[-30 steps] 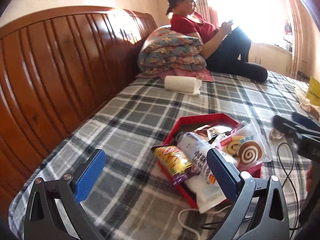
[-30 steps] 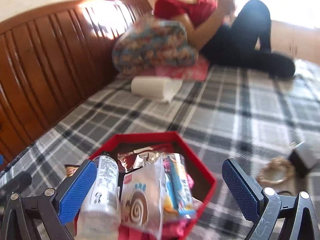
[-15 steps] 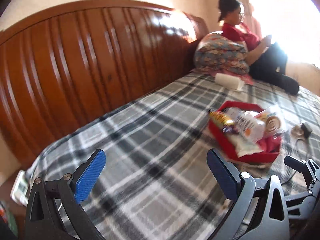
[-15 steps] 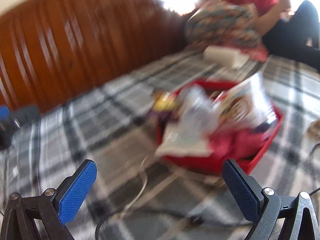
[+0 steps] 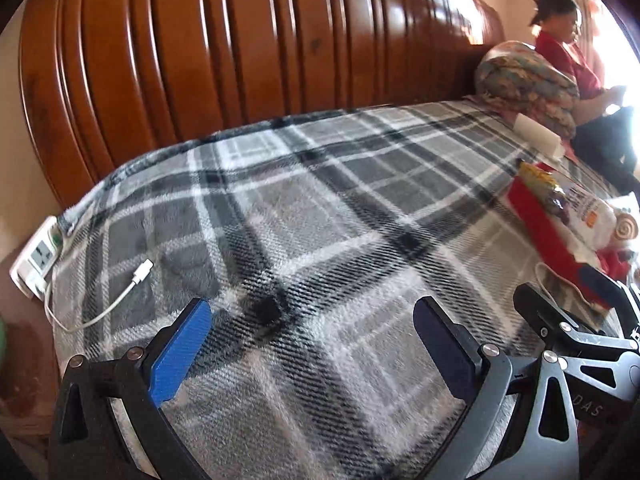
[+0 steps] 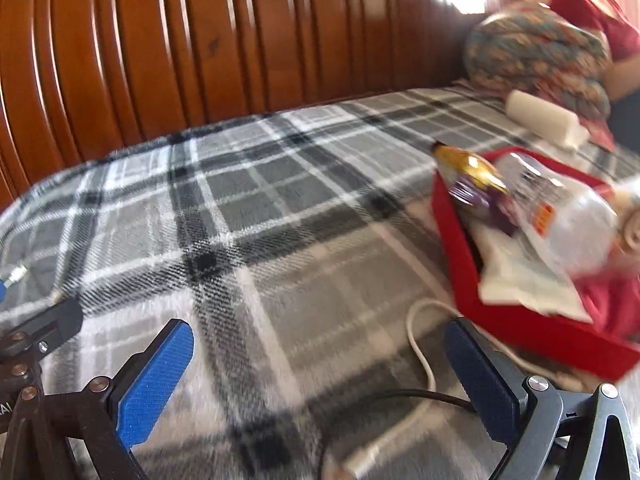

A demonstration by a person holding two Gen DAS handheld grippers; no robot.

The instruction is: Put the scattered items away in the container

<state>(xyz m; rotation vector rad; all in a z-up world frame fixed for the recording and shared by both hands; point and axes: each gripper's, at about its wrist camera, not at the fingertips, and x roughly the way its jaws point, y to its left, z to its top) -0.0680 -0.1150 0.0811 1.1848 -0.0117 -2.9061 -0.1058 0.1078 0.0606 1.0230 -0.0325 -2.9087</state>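
Near the bed's (image 5: 320,216) right edge, the red tray (image 6: 456,240) is overfilled. Both hand-held grippers, left (image 5: 312,344) and right (image 6: 320,364), are held spread, empty. Packets could be spilled by snagging the white cable (image 6: 420,344).

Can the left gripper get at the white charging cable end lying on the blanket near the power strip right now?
Probably yes. The left gripper is open and empty, and the cable end lies bare on the blanket ahead to its left, with nothing between them.
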